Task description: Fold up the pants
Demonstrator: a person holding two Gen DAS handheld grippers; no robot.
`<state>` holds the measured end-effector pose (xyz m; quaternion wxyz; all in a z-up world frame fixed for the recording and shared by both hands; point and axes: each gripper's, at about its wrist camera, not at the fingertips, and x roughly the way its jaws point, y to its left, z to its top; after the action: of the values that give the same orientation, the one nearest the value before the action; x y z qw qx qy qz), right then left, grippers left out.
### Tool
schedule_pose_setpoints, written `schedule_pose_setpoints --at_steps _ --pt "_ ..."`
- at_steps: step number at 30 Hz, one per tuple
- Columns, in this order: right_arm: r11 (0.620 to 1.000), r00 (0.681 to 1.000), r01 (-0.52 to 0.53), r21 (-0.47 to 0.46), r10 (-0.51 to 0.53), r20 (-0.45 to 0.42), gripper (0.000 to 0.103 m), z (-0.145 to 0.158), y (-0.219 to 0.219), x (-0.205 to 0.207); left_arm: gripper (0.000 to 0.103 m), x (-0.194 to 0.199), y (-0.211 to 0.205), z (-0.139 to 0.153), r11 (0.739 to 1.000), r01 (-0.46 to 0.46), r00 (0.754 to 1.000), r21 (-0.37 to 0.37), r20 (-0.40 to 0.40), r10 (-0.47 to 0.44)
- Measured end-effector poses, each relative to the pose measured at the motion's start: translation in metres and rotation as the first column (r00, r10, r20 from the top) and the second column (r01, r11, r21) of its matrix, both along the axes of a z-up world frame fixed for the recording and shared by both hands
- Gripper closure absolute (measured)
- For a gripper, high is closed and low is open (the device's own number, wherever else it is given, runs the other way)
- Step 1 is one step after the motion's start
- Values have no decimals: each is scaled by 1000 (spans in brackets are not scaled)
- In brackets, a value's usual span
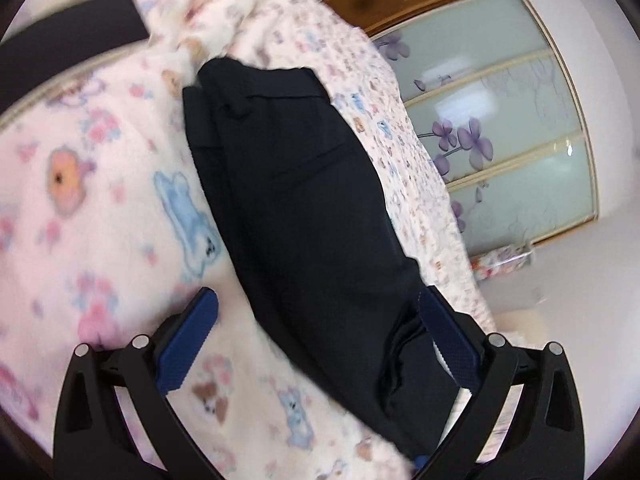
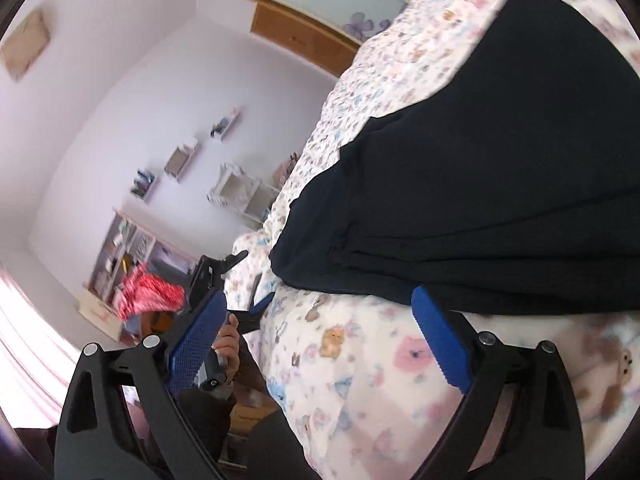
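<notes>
Dark navy pants (image 1: 304,204) lie folded lengthwise on a pink cartoon-print blanket (image 1: 100,200), waistband at the far end. My left gripper (image 1: 318,300) is open, its blue pads either side of the near part of the pants, and holds nothing. In the right wrist view the pants (image 2: 500,168) lie in stacked layers on the same blanket (image 2: 360,360). My right gripper (image 2: 320,300) is open and empty just in front of the pants' near edge. The left gripper (image 2: 224,276) and the hand holding it show at the bed's edge.
A wardrobe with frosted floral glass doors (image 1: 500,132) stands beyond the bed. A black object (image 1: 68,40) lies at the blanket's far left. Wall shelves (image 2: 184,160), a bookcase (image 2: 120,256) and a red patterned cloth (image 2: 148,292) are across the room.
</notes>
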<state>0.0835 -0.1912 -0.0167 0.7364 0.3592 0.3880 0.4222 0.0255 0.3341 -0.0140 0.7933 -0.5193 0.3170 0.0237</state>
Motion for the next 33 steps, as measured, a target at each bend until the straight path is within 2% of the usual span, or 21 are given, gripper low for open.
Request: schedule_pose_setpoints --at_steps 2,5,9,11,13,18,23,29,33 --pt "1000 1000 -10 -20 10 18 7 2 5 0 2 10 6 -7 999 27 1000 -45 -9 -27" --pt "999 999 -24 -48 26 28 6 6 13 -2 2 16 5 -11 998 41 999 -50 -22 -42" --pt "996 998 -41 -76 44 44 3 4 9 -5 2 8 2 4 996 34 996 -85 81 -27" --pt "995 998 -46 -85 50 47 2 3 8 -5 2 7 0 10 996 35 994 -76 109 -27" --pt "995 997 -49 -92 54 51 2 4 11 -6 2 15 0 6 996 59 995 -70 89 -52" --pt "995 997 -49 -92 54 52 2 4 10 -6 3 20 10 -22 994 32 999 -108 25 -29" --pt "995 997 -49 -93 54 53 1 4 9 -7 5 17 9 -24 995 26 999 -97 22 -24" --pt "995 997 -49 -87 54 52 1 3 9 -6 2 29 21 -28 981 0 1000 -193 0 0" --pt "995 997 -49 -87 54 53 1 3 10 -7 2 44 25 -21 978 16 1000 -209 -10 -19"
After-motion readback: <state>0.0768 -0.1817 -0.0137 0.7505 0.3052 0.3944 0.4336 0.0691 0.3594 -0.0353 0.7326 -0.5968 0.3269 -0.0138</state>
